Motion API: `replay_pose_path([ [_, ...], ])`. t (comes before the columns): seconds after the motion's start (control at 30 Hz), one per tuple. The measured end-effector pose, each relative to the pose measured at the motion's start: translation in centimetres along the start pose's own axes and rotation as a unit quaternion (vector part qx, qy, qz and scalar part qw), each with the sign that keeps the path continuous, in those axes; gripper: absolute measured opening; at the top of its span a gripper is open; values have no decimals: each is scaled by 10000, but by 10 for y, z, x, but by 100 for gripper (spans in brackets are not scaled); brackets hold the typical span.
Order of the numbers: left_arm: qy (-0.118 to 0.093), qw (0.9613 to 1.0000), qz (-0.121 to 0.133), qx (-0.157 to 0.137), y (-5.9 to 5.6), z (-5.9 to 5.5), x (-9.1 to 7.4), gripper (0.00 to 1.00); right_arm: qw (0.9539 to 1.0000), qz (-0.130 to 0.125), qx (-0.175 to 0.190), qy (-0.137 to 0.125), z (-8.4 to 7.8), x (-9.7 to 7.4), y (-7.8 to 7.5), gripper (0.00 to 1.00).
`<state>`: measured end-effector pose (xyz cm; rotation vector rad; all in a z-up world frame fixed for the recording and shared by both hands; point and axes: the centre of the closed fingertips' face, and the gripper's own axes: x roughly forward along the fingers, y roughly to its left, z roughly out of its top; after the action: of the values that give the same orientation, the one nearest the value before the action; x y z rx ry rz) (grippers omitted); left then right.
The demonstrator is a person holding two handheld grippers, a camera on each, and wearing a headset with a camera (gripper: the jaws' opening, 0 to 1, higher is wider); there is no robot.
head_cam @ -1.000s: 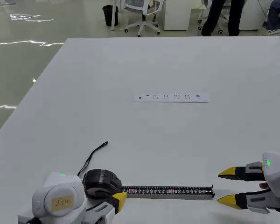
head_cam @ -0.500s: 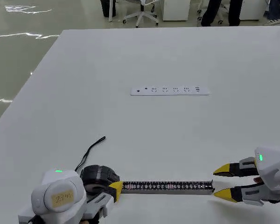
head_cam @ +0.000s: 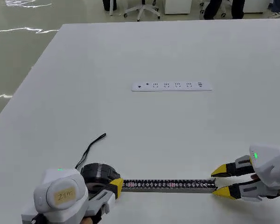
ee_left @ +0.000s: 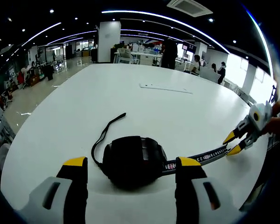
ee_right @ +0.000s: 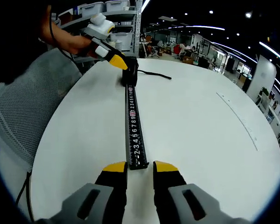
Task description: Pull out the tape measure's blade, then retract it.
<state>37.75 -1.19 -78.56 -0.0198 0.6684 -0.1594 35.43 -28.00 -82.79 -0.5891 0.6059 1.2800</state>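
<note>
A flat white rectangular power strip [head_cam: 171, 86] lies on the broad white surface [head_cam: 130, 51], well ahead of the left hand-held gripper [head_cam: 113, 190] and the right hand-held gripper [head_cam: 219, 181]. Beyond the surface's far edge are a glossy pale floor [head_cam: 18, 28] and a white wheeled office chair [head_cam: 141, 8]. A grey mesh chair back [ee_right: 23, 121] stands near the right hand-held gripper, off the surface's edge.

Table [head_cam: 154, 126]: plain white, no pattern.
Tape measure case [head_cam: 100, 175]: black, with a black strap [head_cam: 91, 150] on its far side.
Blade [head_cam: 168, 185]: black with white numerals and tick marks, and a few red blocks near the case.
Left gripper [ee_left: 131, 162]: white shell, black-and-grey jaws tipped yellow, green light, pale yellow label with handwriting.
Right gripper [head_cam: 219, 182]: white and grey, yellow tips, green light.
Power strip [head_cam: 171, 86], far centre: white with dark socket holes.
Floor [head_cam: 18, 46], far left: glossy grey-green with white glints.
</note>
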Motion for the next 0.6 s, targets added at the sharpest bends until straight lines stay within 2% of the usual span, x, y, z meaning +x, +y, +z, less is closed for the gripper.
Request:
replay_pose_path([
  [0.1,21,10000,6,-6,-1,-1,3,73,10000,44,-57,-27,-1,1,1,17],
  [0.4,59,10000,50,-24,-2,-5,6,72,9998,149,-130,-74,-3,2,1,16],
  [0.6,66,9999,66,-93,-1,-6,8,71,9997,175,-44,-144,-1,2,3,15],
])
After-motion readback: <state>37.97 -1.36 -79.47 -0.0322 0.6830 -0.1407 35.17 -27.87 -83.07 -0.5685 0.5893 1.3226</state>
